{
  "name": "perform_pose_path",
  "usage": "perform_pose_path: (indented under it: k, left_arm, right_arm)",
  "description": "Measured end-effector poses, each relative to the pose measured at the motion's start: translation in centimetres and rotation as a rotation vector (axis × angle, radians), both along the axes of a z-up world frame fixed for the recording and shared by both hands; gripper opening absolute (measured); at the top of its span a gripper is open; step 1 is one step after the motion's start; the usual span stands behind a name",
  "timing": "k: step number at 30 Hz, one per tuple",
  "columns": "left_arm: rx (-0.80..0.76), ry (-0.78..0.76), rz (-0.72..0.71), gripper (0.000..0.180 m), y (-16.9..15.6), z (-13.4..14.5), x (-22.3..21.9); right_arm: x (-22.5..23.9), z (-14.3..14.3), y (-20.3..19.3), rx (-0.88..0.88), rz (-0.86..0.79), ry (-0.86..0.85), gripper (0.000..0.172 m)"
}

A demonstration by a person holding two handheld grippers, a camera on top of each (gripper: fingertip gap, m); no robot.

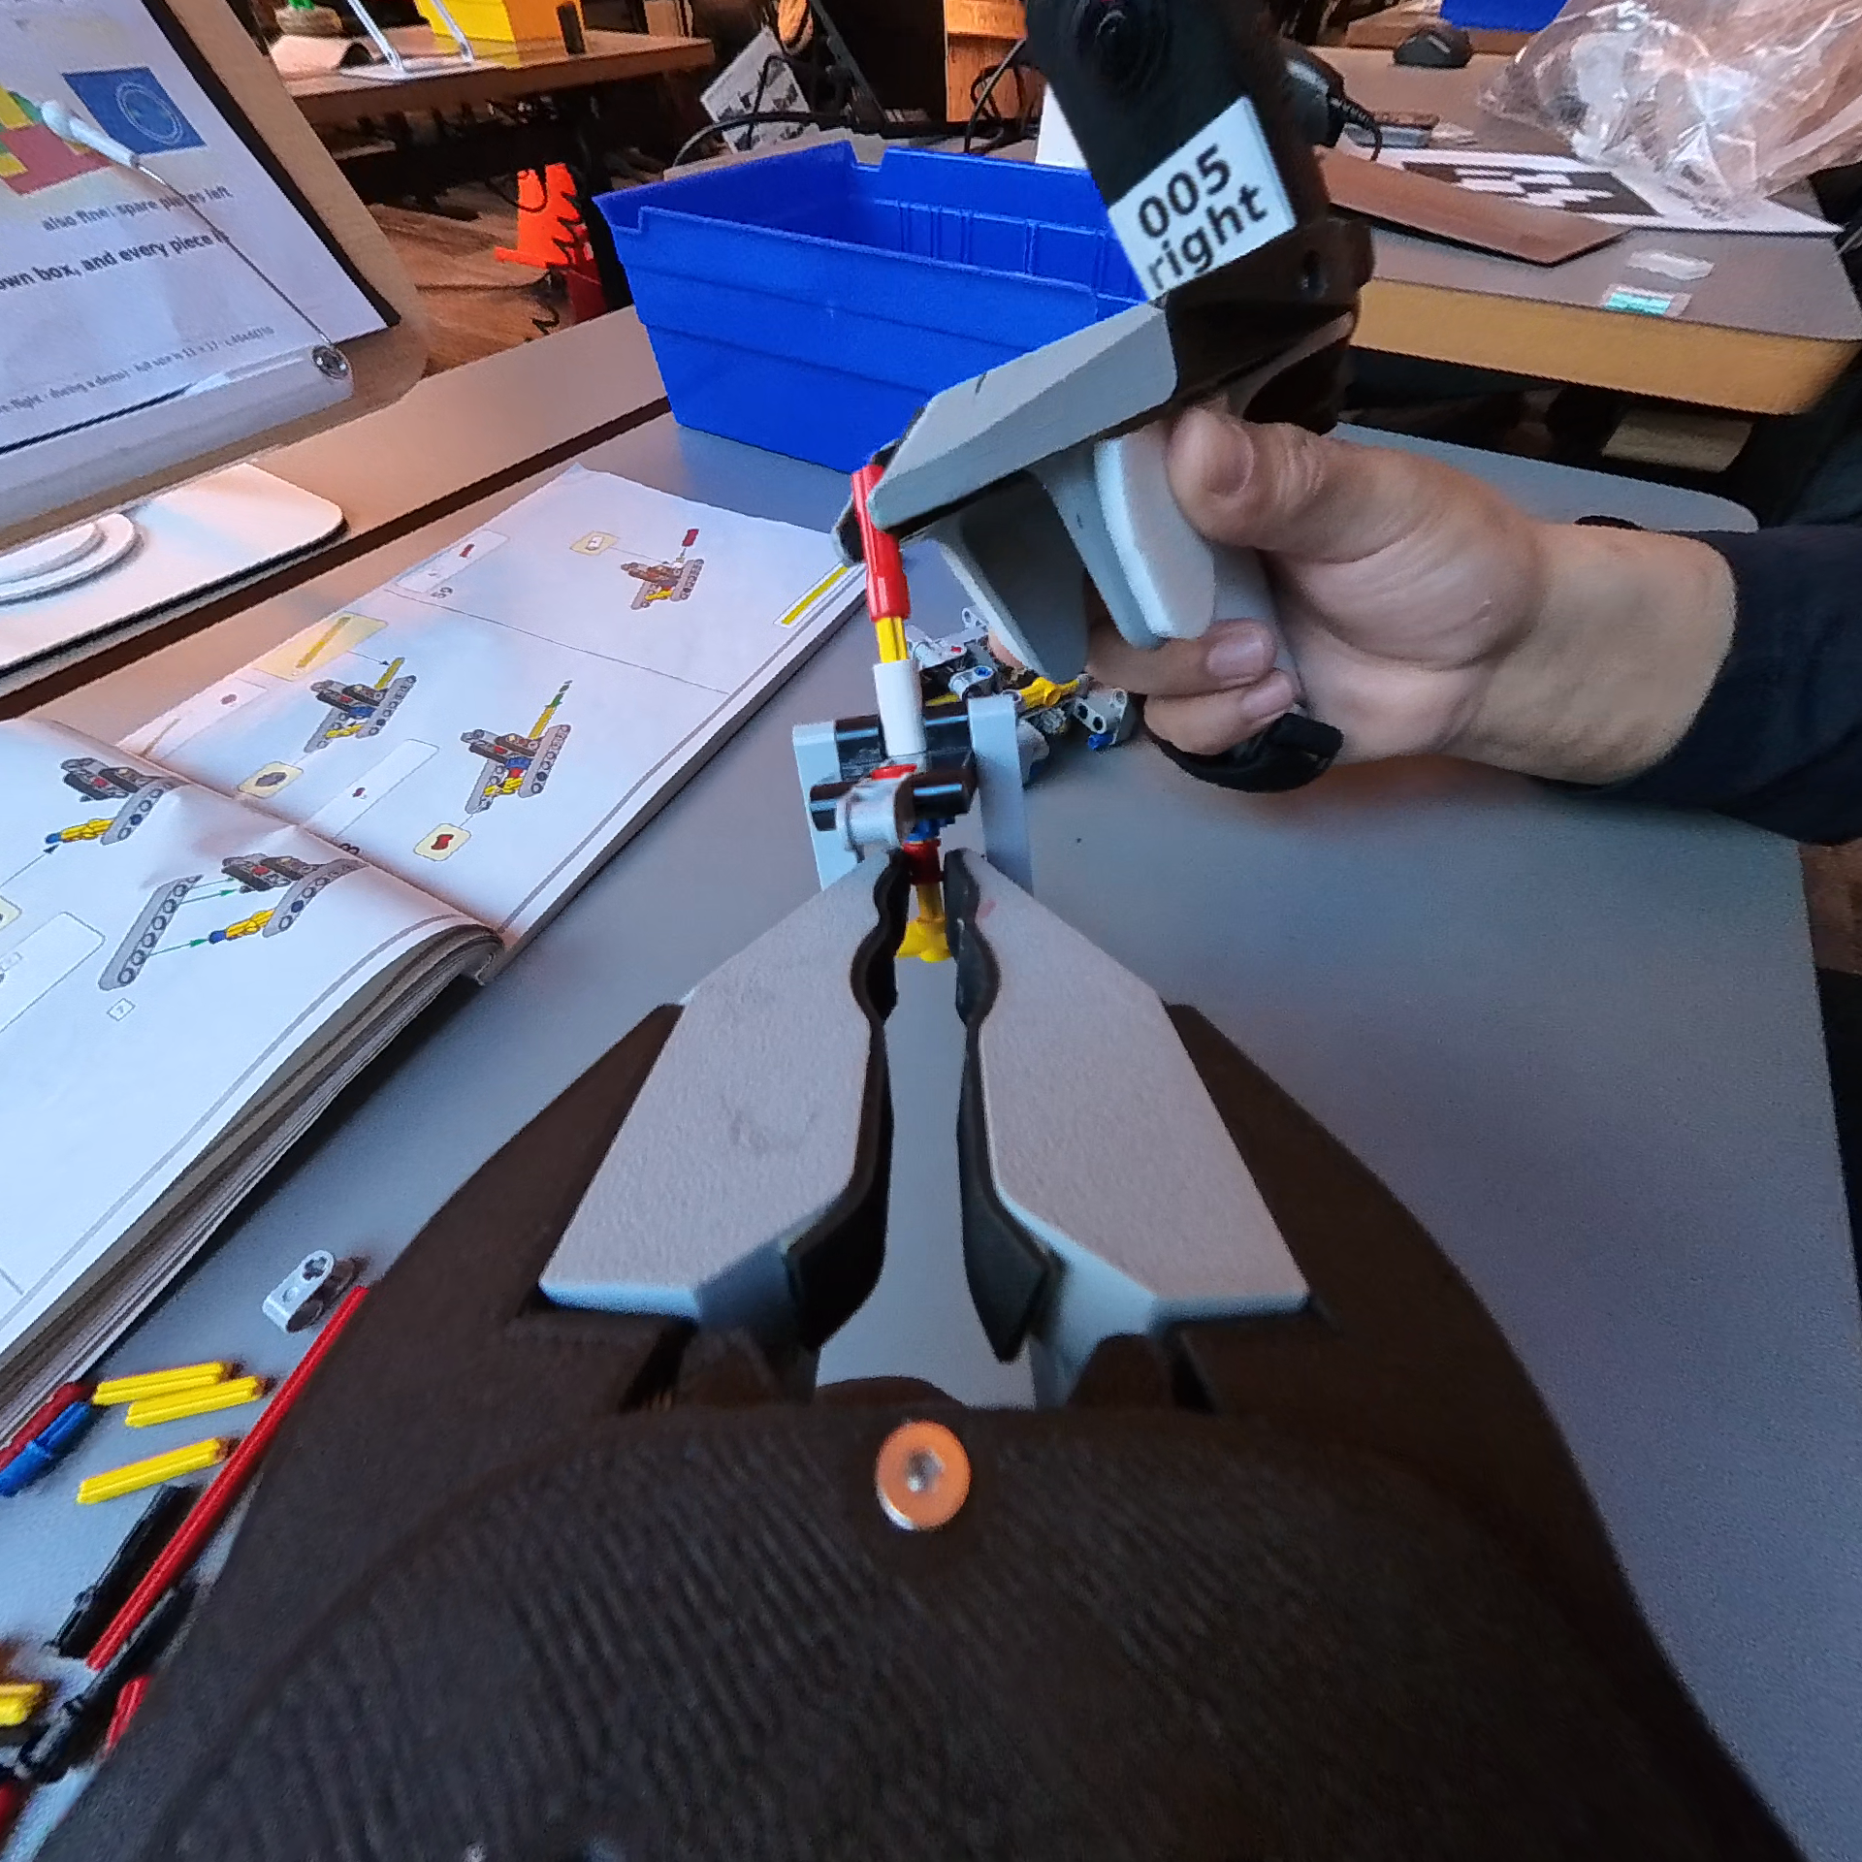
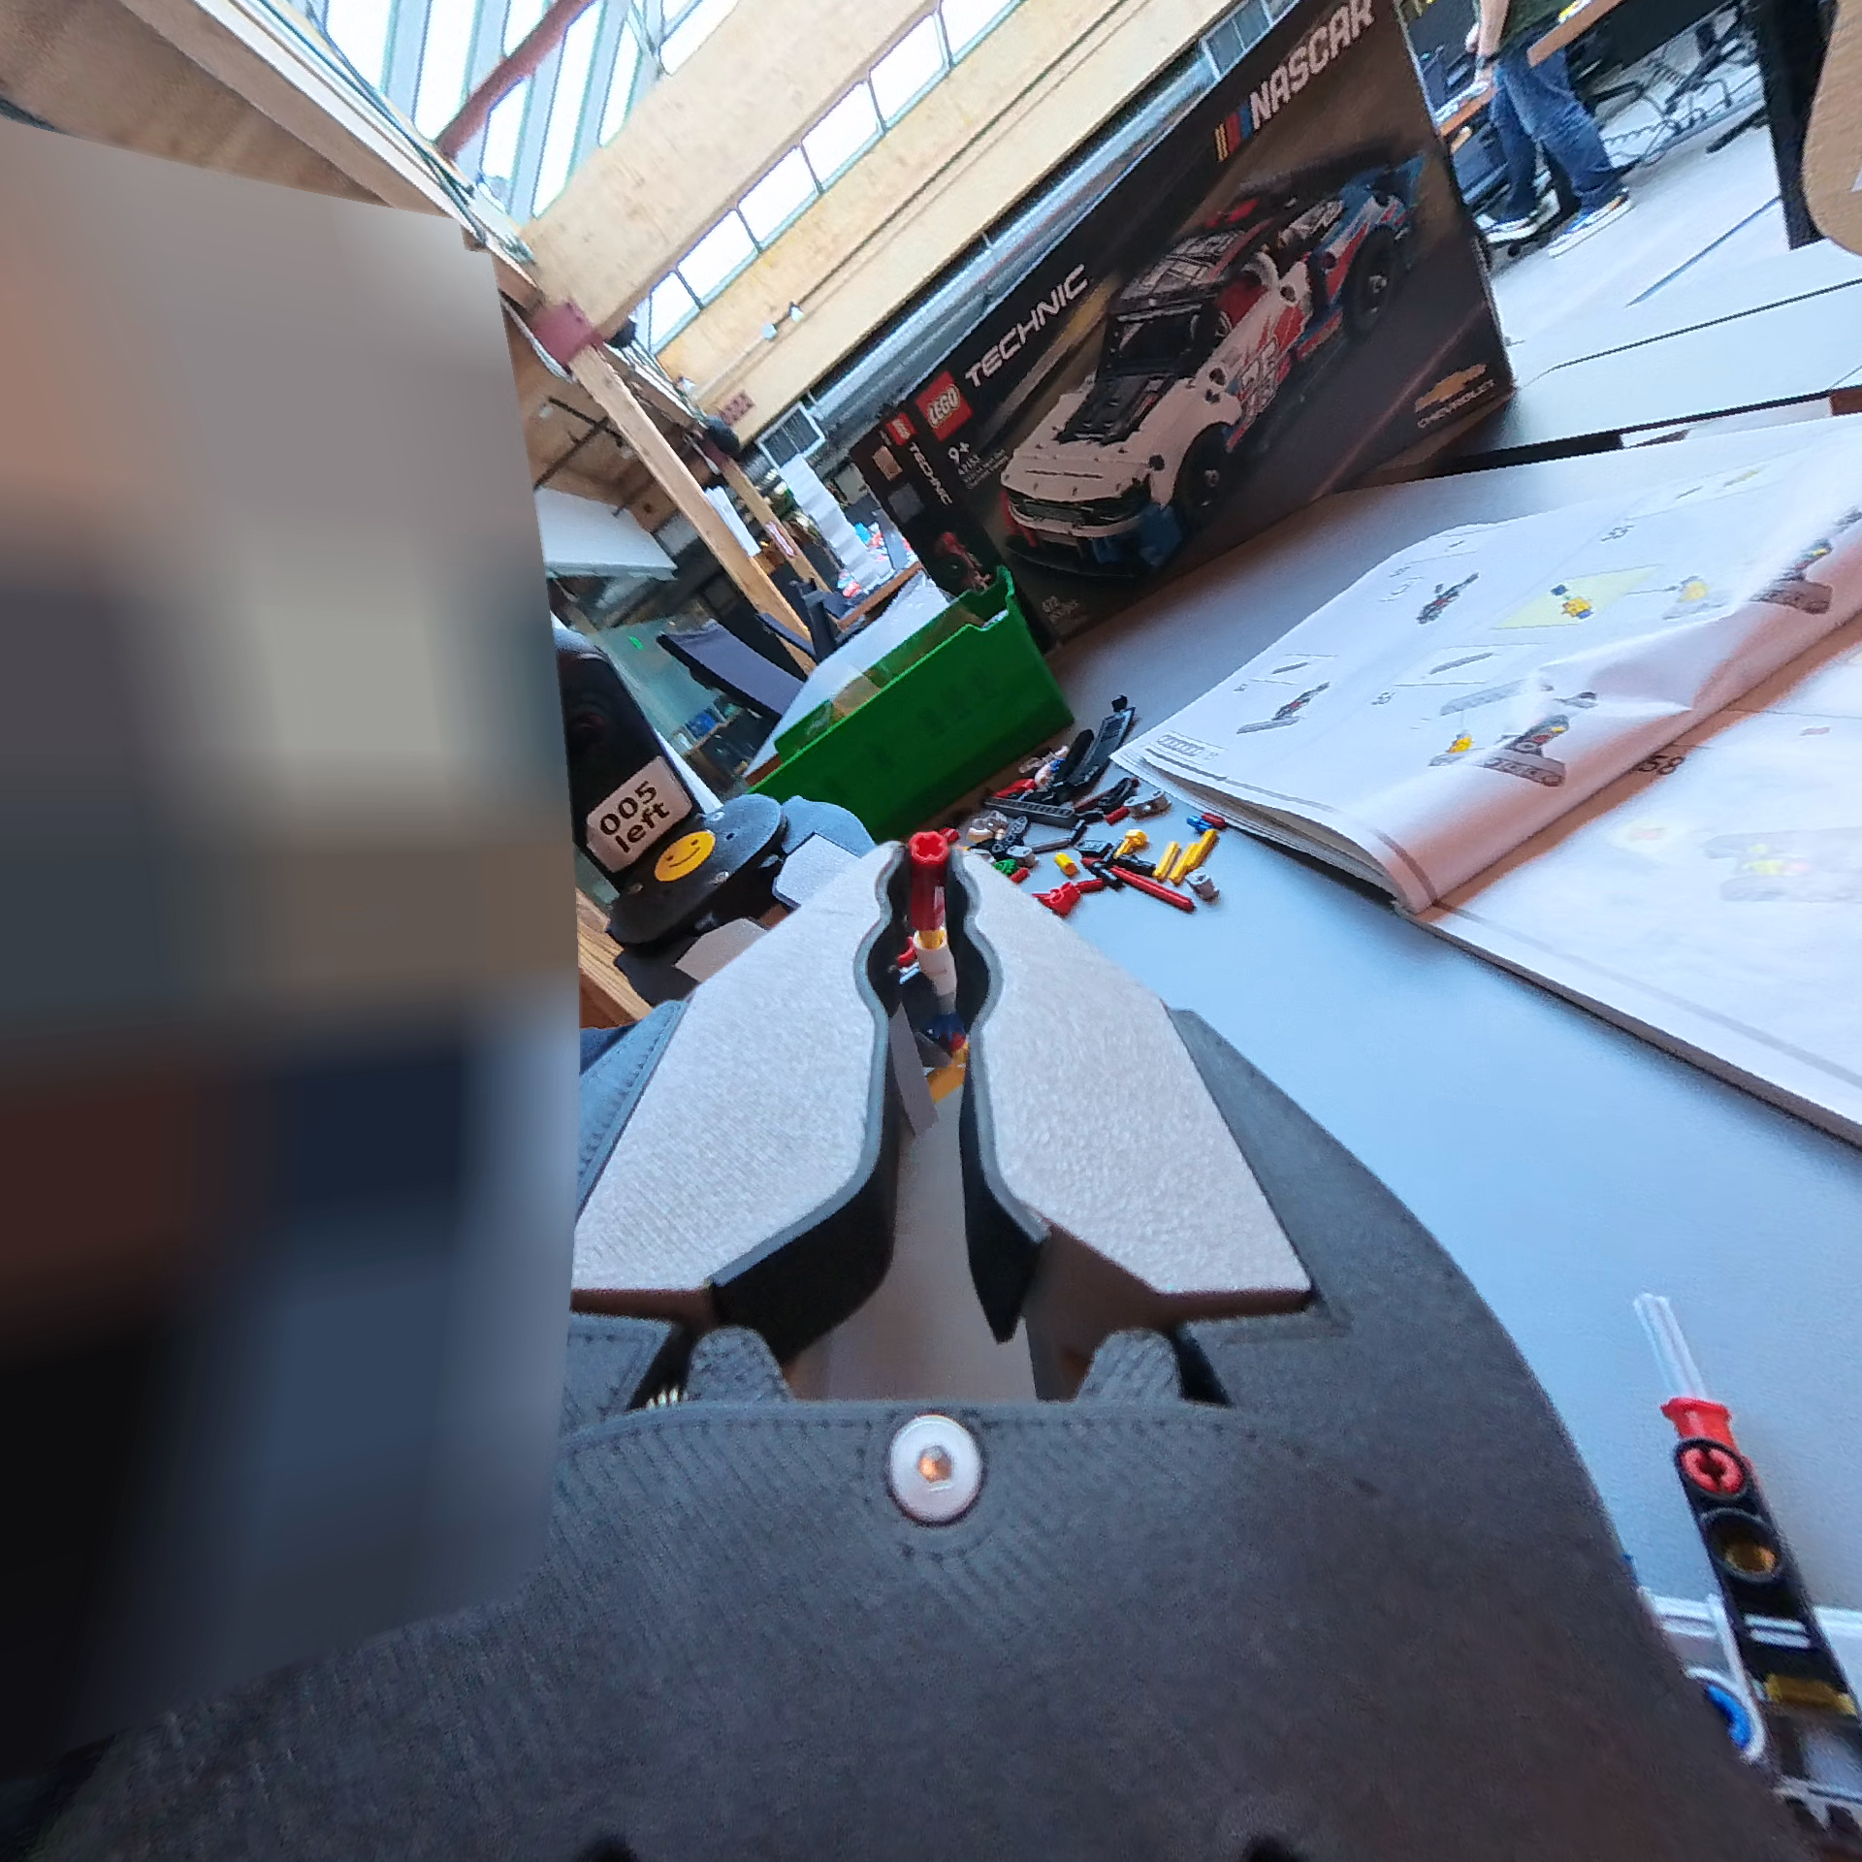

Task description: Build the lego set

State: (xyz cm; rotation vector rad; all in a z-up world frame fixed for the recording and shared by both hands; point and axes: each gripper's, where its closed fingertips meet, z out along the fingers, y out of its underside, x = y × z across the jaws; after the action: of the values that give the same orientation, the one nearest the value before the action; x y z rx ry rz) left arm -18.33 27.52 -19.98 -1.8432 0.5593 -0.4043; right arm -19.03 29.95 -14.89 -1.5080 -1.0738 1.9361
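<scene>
A small brick assembly (image 1: 907, 776) of grey beams and black pieces is held up over the grey table (image 1: 1411, 1008). A rod runs through it, with a white sleeve (image 1: 900, 705), a yellow stretch and a red sleeve (image 1: 882, 559) on top. My left gripper (image 1: 922, 902) is shut on the rod's red and yellow lower end (image 1: 922, 932), from below. My right gripper (image 1: 865, 509), held by a hand (image 1: 1360, 615), comes from above and is shut on the red sleeve. In the right wrist view the red sleeve (image 2: 925, 887) sits between that gripper's (image 2: 927, 877) pads.
An open instruction booklet (image 1: 403, 756) lies to the left, with a blue bin (image 1: 856, 302) behind it. Loose yellow, red and black pieces (image 1: 171, 1401) lie near my left gripper. In the right wrist view there are a green bin (image 2: 927, 705), a set box (image 2: 1209, 353) and scattered pieces (image 2: 1118, 856).
</scene>
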Motion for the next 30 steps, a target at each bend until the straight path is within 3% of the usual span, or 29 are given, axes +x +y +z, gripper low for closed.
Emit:
perform_pose_path:
  k: [15,18,22,27,30]
  left_arm:
    - [-0.005,0.078,0.037,0.004,0.2,-0.8,-0.4]
    - [-0.032,0.097,0.041,0.004,0.3,-1.6,-0.3]
    - [-0.053,0.11,0.036,0.003,0.3,-2.4,-0.1]
    - [-0.075,0.101,0.03,0.003,0.3,-2.6,-0.2]
    - [-0.091,0.123,0.033,0.003,0.3,-2.9,-0.2]
  right_arm:
    - [-0.2,-0.8,-0.2,0.242,-0.074,-0.109,0.002]
    - [-0.3,-1.5,-0.1,0.204,-0.081,-0.112,0.002]
    - [-0.5,-2.3,-0.1,-0.005,-0.03,-0.092,0.002]
    - [-0.3,-2.8,0.2,0.177,-0.091,-0.152,0.002]
    - [-0.3,-3.1,0.2,0.183,-0.11,-0.155,0.002]
